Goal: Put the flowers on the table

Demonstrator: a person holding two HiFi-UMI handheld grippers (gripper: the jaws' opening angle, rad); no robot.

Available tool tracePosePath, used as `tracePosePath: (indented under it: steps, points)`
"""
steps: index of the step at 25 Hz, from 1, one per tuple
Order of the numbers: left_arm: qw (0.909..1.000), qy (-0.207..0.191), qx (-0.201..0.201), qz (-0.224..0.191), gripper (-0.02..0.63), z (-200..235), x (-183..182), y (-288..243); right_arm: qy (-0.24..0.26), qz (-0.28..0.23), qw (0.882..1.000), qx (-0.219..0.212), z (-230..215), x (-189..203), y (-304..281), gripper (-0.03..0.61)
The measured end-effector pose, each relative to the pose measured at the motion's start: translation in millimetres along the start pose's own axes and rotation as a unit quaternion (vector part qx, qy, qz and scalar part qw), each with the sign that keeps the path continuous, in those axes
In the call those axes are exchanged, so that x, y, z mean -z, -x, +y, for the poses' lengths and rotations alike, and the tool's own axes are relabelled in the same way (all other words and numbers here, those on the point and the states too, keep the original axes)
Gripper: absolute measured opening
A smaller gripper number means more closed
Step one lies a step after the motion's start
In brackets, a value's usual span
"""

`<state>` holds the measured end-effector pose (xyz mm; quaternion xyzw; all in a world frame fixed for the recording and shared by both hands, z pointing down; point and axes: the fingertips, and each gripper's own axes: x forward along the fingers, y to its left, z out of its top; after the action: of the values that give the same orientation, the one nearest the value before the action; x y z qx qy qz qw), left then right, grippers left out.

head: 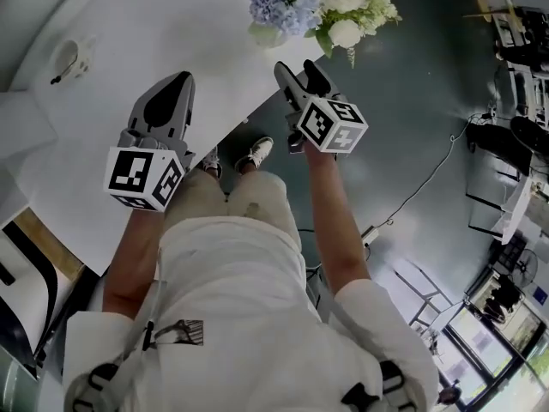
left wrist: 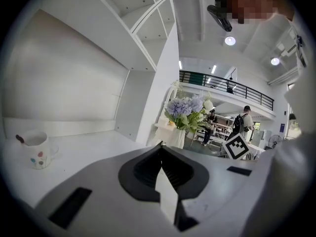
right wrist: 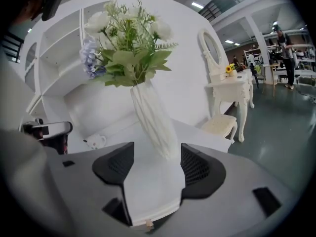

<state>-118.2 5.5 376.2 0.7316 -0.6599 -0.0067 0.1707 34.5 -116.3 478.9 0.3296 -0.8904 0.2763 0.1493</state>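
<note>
A bunch of blue and white flowers (head: 317, 3) stands upright in a ribbed white vase (right wrist: 153, 117) on the white table (head: 129, 24), close to its edge. My right gripper (head: 292, 71) hangs just short of the vase at the table's edge. In the right gripper view its jaws (right wrist: 157, 149) stand open, with the foot of the vase beyond them and neither pad touching it. My left gripper (head: 176, 84) is over the tabletop to the left, shut and empty. From the left gripper view (left wrist: 160, 144) the flowers (left wrist: 185, 110) sit ahead and slightly right.
A white spotted mug (head: 69, 58) sits far left on the table. White shelves (left wrist: 133, 14) rise behind it. A white dressing table (right wrist: 229, 88) and chair (right wrist: 219, 125) stand to the right. A cable (head: 429, 178) runs over the grey floor. People stand far off.
</note>
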Motion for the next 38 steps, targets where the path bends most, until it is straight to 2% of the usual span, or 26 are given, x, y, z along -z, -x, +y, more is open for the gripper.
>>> tracePosePath:
  steps: [7, 11, 13, 17, 27, 32, 38]
  points:
    - [0.9999, -0.007, 0.012, -0.010, 0.014, -5.7, -23.2, 8.2, -0.054, -0.018, 0.998, 0.017, 1.9, 3.1, 37.7, 0.229]
    - [0.9996, -0.013, 0.020, -0.016, 0.013, -9.1, -34.1, 8.1, -0.095, -0.036, 0.994, 0.037, -5.4, 6.0, 61.5, 0.125]
    - [0.9994, -0.017, 0.023, -0.018, 0.012, -10.8, -39.4, 8.8, -0.112, -0.048, 0.991, 0.047, -10.2, 5.0, 73.1, 0.055]
    - [0.9991, -0.027, 0.025, -0.024, 0.012, -14.4, -51.6, 9.2, -0.134, -0.073, 0.987, 0.058, -21.7, -6.4, 94.9, 0.009]
    - [0.9969, -0.046, 0.026, -0.059, 0.012, -37.5, -94.1, 4.7, -0.081, -0.108, 0.991, 0.021, -16.9, -73.9, 134.8, 0.009]
    - [0.9938, -0.065, 0.023, -0.087, 0.013, -52.3, -126.1, 5.0, -0.040, -0.148, 0.988, 0.024, -18.3, -121.4, 164.8, 0.009]
    - [0.9908, -0.074, 0.010, -0.112, 0.012, -56.9, -156.1, 9.4, 0.030, -0.198, 0.979, 0.029, -15.3, -180.3, 198.6, 0.009]
